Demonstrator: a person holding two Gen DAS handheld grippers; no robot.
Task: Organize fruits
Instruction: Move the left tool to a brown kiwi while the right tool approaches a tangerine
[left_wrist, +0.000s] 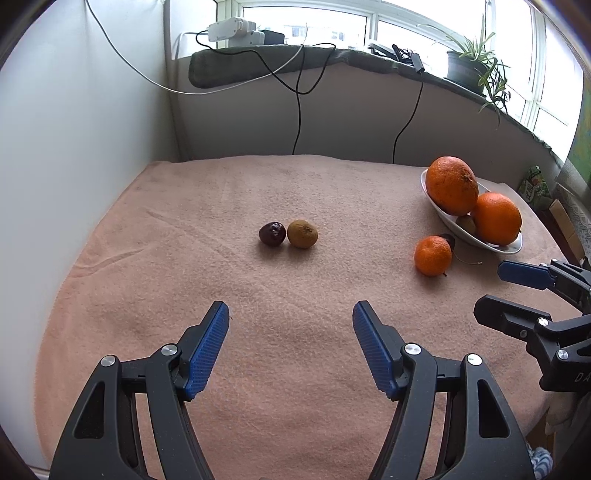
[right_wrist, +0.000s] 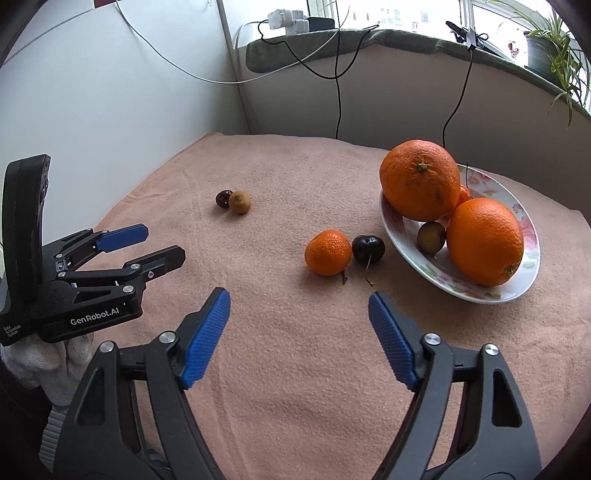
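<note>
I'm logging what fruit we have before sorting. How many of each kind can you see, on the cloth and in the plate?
Large oranges: 2, both in the plate
Mandarins: 1 on the cloth; a partly hidden orange fruit behind the oranges may be another
Cherries: 2
Brown fruits: 2
Total: 7 clearly seen

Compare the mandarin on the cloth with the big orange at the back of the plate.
The mandarin is much smaller than the big orange. The mandarin lies on the cloth beside a cherry; the orange sits in the plate, stacked on other fruit. Both are orange, round and ungripped.
</note>
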